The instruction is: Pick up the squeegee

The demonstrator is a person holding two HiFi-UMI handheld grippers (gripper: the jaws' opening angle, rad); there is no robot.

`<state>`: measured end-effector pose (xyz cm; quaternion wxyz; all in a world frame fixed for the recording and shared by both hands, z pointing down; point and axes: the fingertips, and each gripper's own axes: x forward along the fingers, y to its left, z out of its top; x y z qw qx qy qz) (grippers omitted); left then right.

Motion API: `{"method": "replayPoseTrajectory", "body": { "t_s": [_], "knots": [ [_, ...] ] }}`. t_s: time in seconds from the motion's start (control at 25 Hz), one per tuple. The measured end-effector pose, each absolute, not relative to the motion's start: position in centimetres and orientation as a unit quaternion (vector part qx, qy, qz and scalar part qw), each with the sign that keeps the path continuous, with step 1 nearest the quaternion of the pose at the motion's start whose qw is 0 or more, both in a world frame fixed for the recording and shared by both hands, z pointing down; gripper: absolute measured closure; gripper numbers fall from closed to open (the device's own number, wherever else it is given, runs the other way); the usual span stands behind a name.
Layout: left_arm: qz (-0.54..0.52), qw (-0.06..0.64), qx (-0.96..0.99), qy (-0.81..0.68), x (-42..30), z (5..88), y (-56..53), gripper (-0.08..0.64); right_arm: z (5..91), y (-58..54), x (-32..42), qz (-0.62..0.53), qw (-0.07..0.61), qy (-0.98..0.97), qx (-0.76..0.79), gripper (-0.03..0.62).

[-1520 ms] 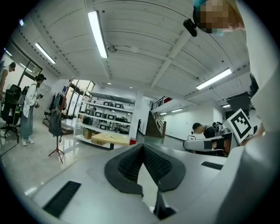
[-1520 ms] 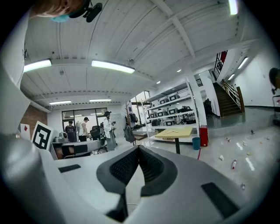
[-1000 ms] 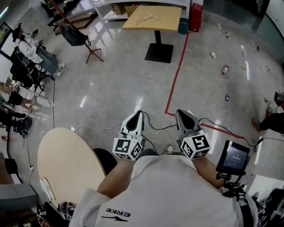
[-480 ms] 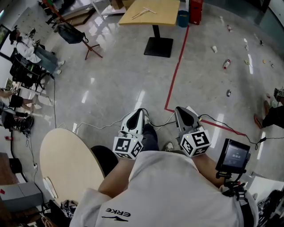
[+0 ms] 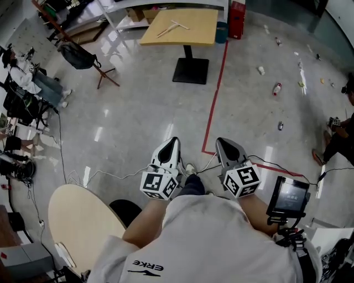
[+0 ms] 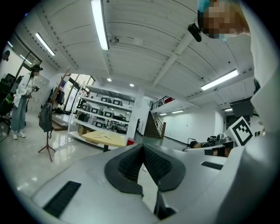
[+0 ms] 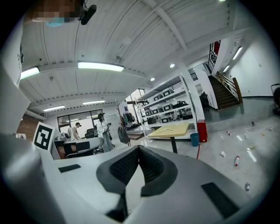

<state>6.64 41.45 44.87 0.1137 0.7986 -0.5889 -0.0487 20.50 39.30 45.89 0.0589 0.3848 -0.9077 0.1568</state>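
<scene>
Squeegee (image 5: pixel 173 25) lies flat on the yellow table (image 5: pixel 202 30) at the top of the head view, well apart from both grippers. The table stands on a single post with a black base (image 5: pixel 191 70).

Left gripper (image 5: pixel 173 142) and right gripper (image 5: pixel 220 141) are side by side low in the frame, both pointing toward the table. Left gripper view: jaws together, pads meeting, nothing between. Right gripper view: the same, jaws closed and empty. Both views look past the tips at the table far off, with the squeegee a thin pale shape on top of it.

Between the grippers and the table is shiny grey floor (image 5: pixel 144 110). A red tape line (image 5: pixel 217 91) runs from beside the table down to a corner just ahead of the gripper tips, then off to the right. Cables (image 5: pixel 110 174) trail across the floor near the grippers.

A blue bin (image 5: pixel 221 32) and a red cabinet (image 5: pixel 237 12) are just right of the table. Shelving (image 6: pixel 98 116) stands behind it. A black bag (image 5: pixel 77 55) hangs on a wooden stand (image 5: pixel 108 77) to the left. A seated person (image 5: pixel 25 74) is at the left edge. Bottles (image 5: pixel 276 88) and small litter are scattered on the right. A round beige table (image 5: pixel 80 215) is at lower left and a screen device (image 5: pixel 289 196) at lower right.
</scene>
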Motion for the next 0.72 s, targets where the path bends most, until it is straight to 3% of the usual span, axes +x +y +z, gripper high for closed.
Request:
{"method": "replayPoseTrajectory", "body": {
  "t_s": [0.72],
  "knots": [
    [-0.055, 0.121, 0.803, -0.581, -6.1, 44.9, 28.0, 0.557, 45.4, 25.4, 8.0, 0.139, 0.069, -0.907, 0.392, 0.588]
  ]
}}
